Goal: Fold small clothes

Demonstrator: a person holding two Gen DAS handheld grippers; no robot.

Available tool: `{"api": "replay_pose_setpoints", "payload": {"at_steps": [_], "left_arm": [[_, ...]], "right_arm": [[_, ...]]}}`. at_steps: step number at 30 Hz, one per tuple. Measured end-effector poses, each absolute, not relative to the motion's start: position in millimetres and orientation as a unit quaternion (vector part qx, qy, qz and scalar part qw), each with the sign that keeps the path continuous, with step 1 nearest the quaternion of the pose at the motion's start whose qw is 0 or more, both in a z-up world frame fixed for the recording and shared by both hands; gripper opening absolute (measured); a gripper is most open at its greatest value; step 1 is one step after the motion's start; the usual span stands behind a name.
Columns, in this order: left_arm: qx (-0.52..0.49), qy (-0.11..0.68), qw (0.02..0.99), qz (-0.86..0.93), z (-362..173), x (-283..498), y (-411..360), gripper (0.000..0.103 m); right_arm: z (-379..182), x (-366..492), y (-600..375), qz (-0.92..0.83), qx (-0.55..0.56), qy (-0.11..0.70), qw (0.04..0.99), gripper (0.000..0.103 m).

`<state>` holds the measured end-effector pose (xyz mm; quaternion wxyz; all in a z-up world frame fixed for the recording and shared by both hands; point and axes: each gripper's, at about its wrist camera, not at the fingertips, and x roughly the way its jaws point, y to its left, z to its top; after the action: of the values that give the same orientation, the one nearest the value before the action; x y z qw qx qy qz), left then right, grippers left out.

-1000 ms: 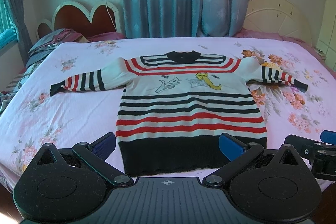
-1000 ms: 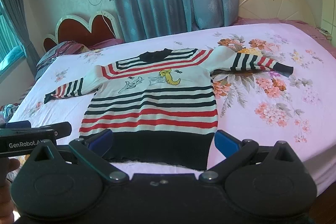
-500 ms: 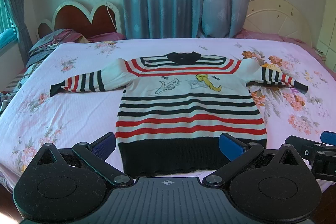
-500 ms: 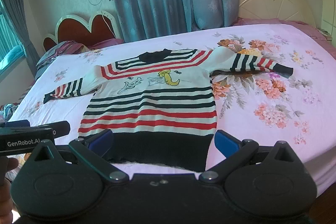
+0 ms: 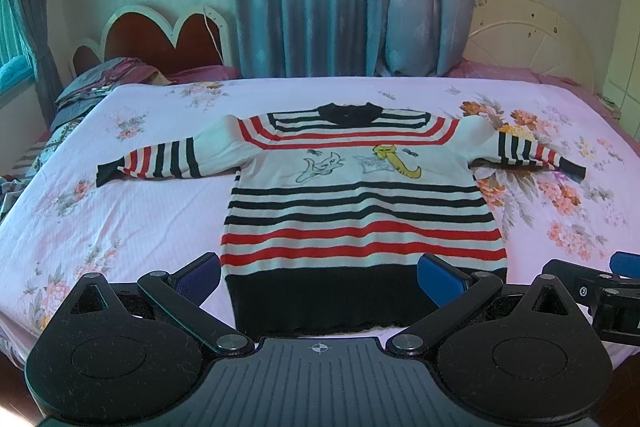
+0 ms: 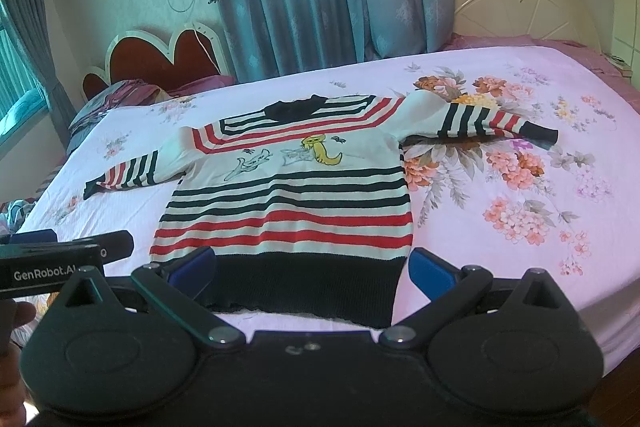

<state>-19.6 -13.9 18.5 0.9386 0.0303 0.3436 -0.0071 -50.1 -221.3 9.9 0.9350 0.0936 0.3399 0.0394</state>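
Both grippers, left gripper (image 5: 318,273) and right gripper (image 6: 312,269), gape wide, empty; striped knit sweater (image 5: 360,195) looks soft, light, floppy; pinch sleeve cuffs or hem corners.

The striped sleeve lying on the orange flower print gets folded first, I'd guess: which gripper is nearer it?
Right. The right gripper hovers over the hem on that sleeve's side; the left gripper sits farther across.
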Motion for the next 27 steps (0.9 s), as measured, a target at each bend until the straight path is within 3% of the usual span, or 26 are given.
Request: {"api": "replay_pose_setpoints", "payload": {"at_steps": [27], "left_arm": [[0.021, 0.344, 0.939, -0.001, 12.8, -14.5, 11.1, 0.103]], "right_arm": [[9.4, -46.7, -203.7, 0.039, 0.087, 0.344, 0.934, 0.102]]}}
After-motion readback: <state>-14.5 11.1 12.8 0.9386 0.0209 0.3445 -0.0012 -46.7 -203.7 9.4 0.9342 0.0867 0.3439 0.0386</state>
